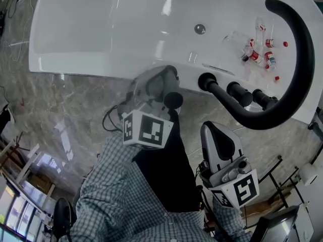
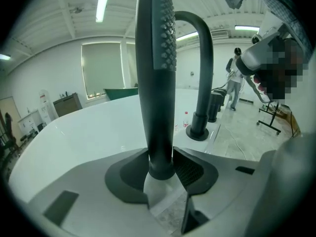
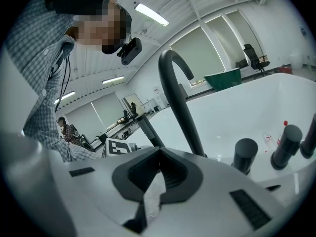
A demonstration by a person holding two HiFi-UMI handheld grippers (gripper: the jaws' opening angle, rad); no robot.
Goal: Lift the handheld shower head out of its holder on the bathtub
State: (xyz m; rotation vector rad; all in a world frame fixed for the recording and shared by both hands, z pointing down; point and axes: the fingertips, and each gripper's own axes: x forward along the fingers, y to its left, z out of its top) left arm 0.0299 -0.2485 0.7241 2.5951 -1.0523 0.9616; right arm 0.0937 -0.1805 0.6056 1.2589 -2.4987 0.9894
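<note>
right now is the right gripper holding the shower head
No, the jaws of the right gripper meet with nothing between them; the shower head stands between those of the left gripper.

Left claw (image 2: 161, 164): tilted downward, jaws wide apart on either side of a dark handle (image 2: 157, 83), pads not pressing on it.
Right claw (image 3: 159, 154): jaws together at the tips, nothing between them, pointing slightly downward.
Arms: both in checked sleeves (image 1: 116, 185); the left reaches further forward than the right.
</note>
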